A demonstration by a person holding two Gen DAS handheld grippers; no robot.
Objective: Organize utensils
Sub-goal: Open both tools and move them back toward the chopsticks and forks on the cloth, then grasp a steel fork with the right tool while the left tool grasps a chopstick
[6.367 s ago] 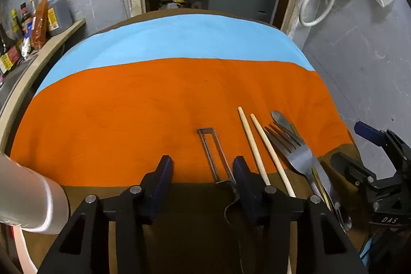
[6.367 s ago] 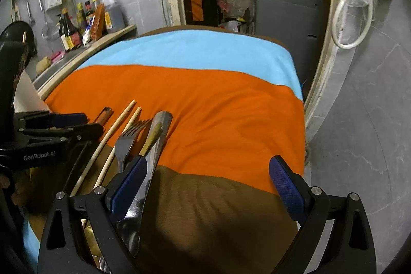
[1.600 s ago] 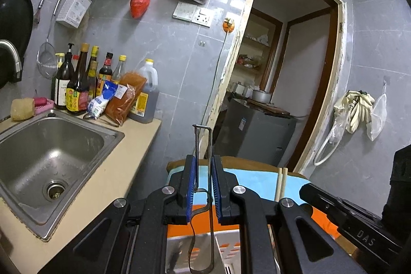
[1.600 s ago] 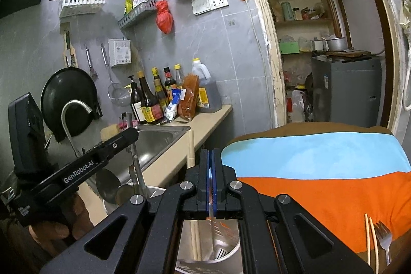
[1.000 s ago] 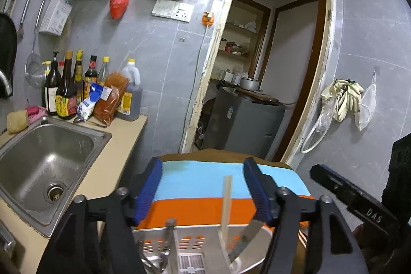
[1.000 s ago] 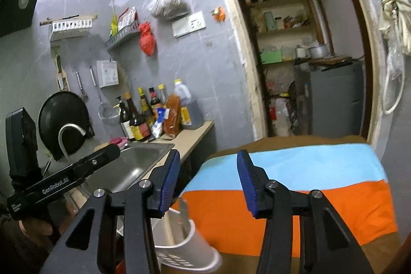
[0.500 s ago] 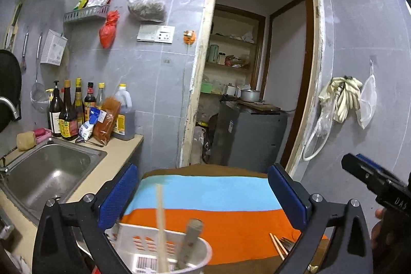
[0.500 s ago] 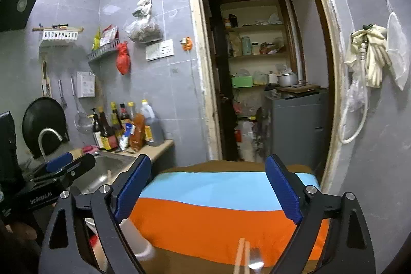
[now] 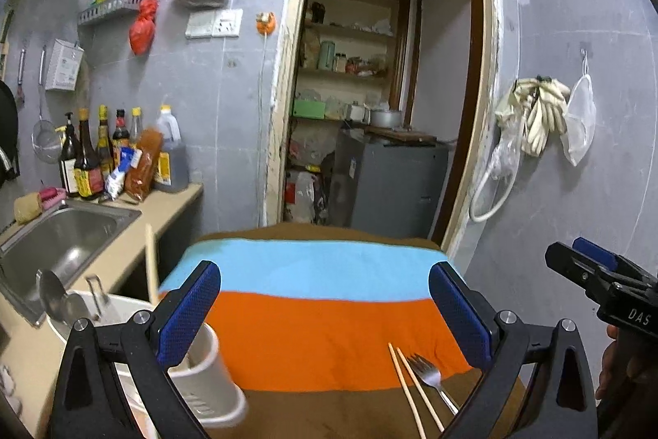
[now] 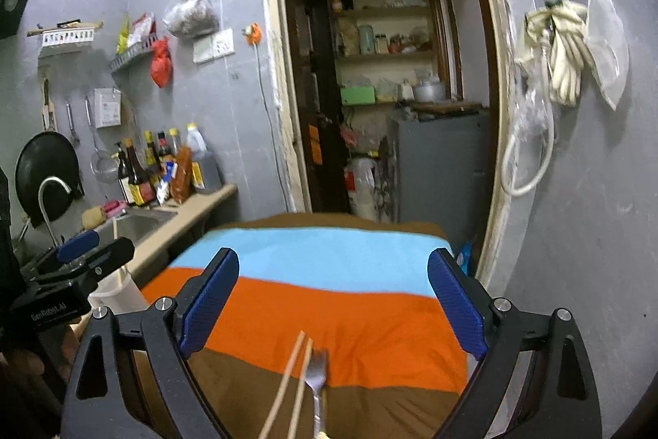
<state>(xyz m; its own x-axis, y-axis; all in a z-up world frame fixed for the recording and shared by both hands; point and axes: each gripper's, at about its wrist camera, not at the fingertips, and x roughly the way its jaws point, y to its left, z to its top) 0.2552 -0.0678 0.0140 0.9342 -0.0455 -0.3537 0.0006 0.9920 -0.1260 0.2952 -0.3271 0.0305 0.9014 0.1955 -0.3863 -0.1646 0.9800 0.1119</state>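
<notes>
Both the left gripper (image 9: 325,309) and right gripper (image 10: 333,303) are hovering with jaws wide apart and empty, chopsticks (image 10: 294,381) and fork (image 10: 317,377) lying below the right one, holder (image 9: 197,381) under the left.

This is a small home kitchen. A stainless steel sink (image 9: 61,237) is set into a beige counter (image 9: 172,198) along grey tiled walls. Bottles of sauce and oil (image 9: 119,155) stand at the back of the counter. A black pan (image 10: 45,171), a wire strainer (image 9: 44,140) and small racks (image 9: 113,9) hang on the wall. An open doorway leads to a pantry with cluttered shelves (image 9: 345,68) and a metal pot (image 9: 384,117) on a grey cabinet (image 9: 390,188). Rubber gloves (image 9: 534,118) hang by the door frame.
</notes>
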